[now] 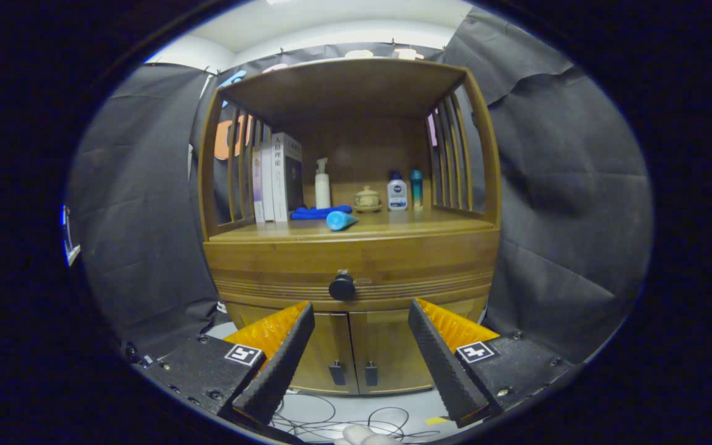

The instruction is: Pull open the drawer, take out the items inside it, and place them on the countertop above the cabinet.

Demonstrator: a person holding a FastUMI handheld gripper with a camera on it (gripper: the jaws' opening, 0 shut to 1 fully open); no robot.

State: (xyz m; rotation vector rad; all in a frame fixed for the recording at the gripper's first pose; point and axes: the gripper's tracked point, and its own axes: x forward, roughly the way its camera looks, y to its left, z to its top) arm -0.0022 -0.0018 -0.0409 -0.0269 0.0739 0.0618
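Gripper view: the claw point(361, 321) stands wide, holding nothing, its two fingers spread to either side of the cabinet's lower doors point(350, 352). Just beyond and above the gap between them sits the drawer point(356, 266), flush with the cabinet front, its dark round knob point(342, 287) centred and apart from both fingers.

The worktop point(393, 225) above the drawer carries upright books point(275, 176), a white pump bottle point(322, 183), a blue cloth point(316, 212), a blue tube point(340, 220) lying on its side near the front edge, a small lidded jar point(367, 198), a white bottle with a dark label point(397, 191) and a teal bottle point(416, 188).

With the drawer closed, its contents are hidden. This fits either a drawer waiting to be pulled or one emptied and pushed back, the tube and cloth perhaps from inside; I cannot tell which.

The book spines and bottle label bear writing too small to read.
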